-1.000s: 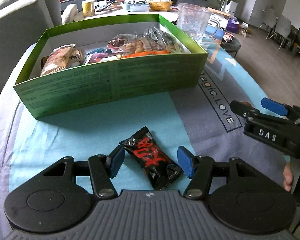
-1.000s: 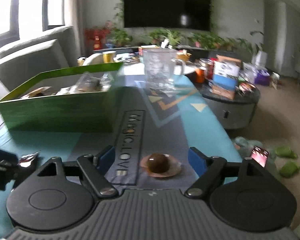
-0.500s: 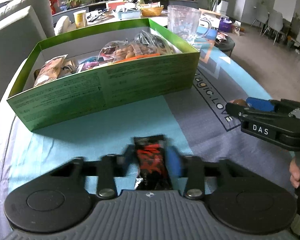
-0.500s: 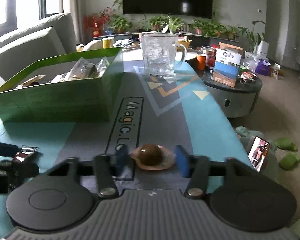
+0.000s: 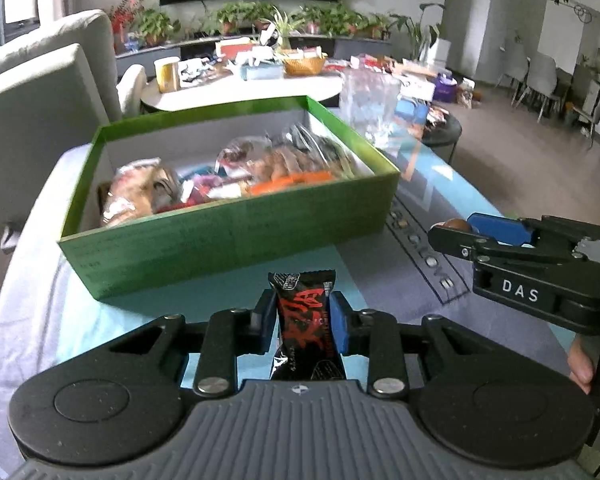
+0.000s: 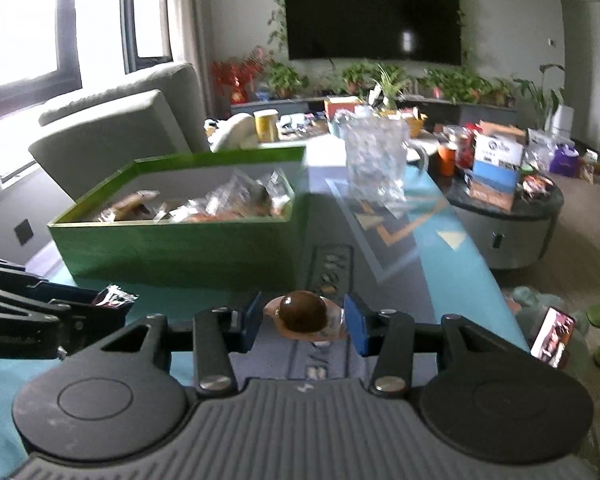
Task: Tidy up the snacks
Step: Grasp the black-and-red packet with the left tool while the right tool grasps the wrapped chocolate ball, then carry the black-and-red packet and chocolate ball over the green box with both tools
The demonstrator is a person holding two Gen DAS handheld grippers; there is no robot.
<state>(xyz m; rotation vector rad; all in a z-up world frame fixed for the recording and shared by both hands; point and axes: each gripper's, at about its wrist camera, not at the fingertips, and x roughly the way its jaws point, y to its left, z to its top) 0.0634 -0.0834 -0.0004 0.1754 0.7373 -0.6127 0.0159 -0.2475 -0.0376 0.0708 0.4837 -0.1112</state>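
Since a second ago my left gripper [image 5: 299, 322] has closed its jaws on the black, red-printed snack packet [image 5: 305, 326] and raised it off the blue tablecloth [image 5: 100, 320]. My right gripper [image 6: 305, 322] clenches a round brown sweet in its clear wrapper [image 6: 303, 314]. Beyond both stands the open green cardboard box [image 5: 228, 236], filled with bagged snacks.

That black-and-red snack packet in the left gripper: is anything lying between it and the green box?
No. In the left wrist view only bare blue tablecloth lies between the black-and-red snack packet, clamped in the left gripper, and the green box.
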